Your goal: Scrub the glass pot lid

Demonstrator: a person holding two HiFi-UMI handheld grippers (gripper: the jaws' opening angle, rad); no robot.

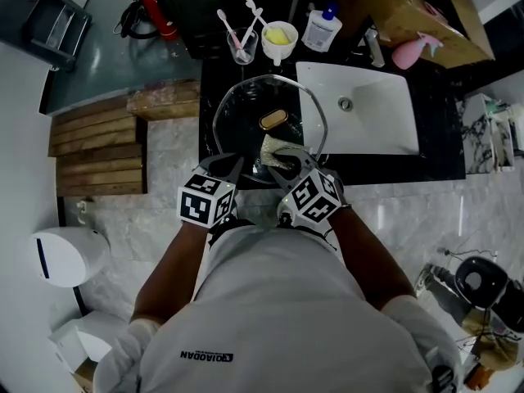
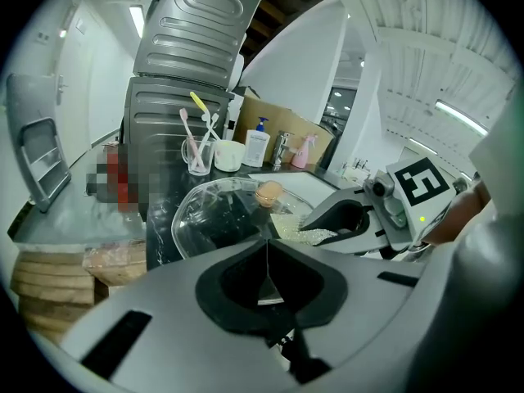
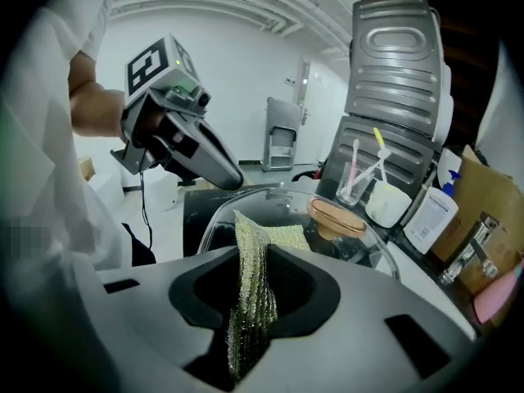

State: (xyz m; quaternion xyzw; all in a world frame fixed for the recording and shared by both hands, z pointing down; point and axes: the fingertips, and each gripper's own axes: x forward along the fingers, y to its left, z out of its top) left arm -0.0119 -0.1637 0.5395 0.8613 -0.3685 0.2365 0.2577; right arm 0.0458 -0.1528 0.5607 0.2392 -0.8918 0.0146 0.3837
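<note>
The left claw (image 2: 266,278) is clamped on the near rim of the round clear glass pot lid (image 1: 237,115), seemingly steadying it over the black bench (image 1: 210,79); the right claw (image 3: 250,301) pinches a glittery yellow-green scouring cloth (image 3: 248,256) against the glass for scrubbing

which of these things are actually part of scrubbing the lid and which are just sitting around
In the job:
glass pot lid, gripped at its rim by the left gripper
scouring cloth, clamped in the right gripper and lying on the lid

Lying about:
cup of toothbrushes
white cup
pump bottle
pink spray bottle
sink
</note>
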